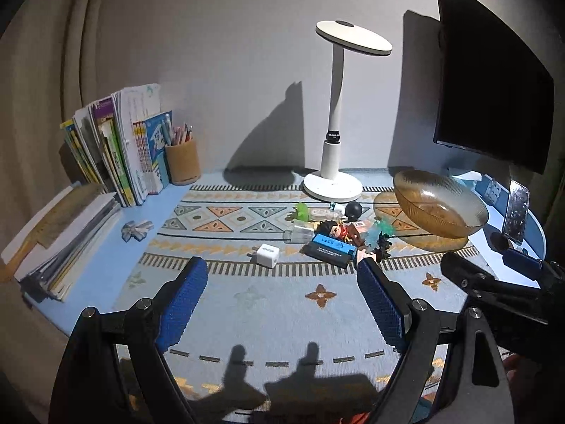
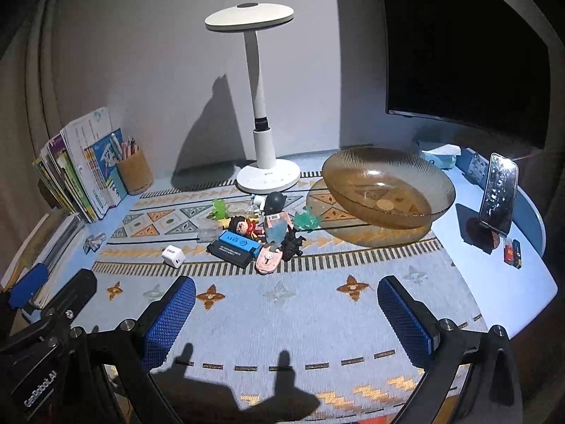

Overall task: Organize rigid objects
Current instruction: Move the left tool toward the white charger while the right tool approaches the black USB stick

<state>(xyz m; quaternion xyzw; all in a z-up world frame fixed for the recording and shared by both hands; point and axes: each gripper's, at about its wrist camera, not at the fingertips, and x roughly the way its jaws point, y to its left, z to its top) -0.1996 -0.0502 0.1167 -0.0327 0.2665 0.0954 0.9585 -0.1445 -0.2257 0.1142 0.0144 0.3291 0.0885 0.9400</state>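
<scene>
Amber glass bowl (image 2: 388,190) is our landmark: left of it we see a heap of small toys, a black-and-blue box (image 2: 235,247) and a white charger (image 2: 174,256). Our left gripper (image 1: 282,304) and right gripper (image 2: 286,318) hover wide open, holding nothing

The room is dim. Light comes from the near side and falls on the mat (image 1: 282,282), throwing finger shadows on its near edge. The lamp (image 1: 339,113) casts a sharp shadow on the far wall. Fisheye bending curves the dark edges; the frames stay fairly sharp.
</scene>
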